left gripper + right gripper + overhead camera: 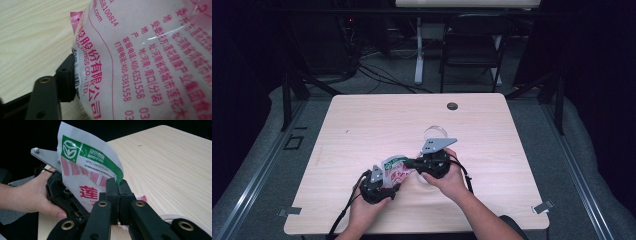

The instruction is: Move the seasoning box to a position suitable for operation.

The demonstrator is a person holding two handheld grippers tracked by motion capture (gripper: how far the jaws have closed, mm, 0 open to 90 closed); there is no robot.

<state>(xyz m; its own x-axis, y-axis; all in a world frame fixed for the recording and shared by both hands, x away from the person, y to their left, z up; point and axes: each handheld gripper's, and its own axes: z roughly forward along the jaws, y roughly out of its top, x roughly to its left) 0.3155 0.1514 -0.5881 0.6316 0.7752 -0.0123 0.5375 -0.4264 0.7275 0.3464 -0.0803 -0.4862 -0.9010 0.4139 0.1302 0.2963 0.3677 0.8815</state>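
Gripping the edge of a printed plastic packet (85,167), the right gripper (117,195) has its two black jaws clamped tight together on the packet's rim, with the green-and-white panel and red lettering rising upright just above and to the left of them. Just beyond that gripper, on the packet's far side, the left gripper (379,182) sits in the person's left hand (30,195), its grey plate poking out behind the packet's top corner. In the left gripper view the packet (150,60) bulges right up against the lens, and one black jaw lies against its left side, by the barcode; the other jaw is hidden, so whether this gripper presses on the packet cannot be told. From above, the packet (396,167) stands between the two grippers, the right gripper (412,164) reaching it from the side, above the pale wooden table (377,120). A clear round dish (435,133) lies just behind the right gripper, part-hidden by its grey plate.
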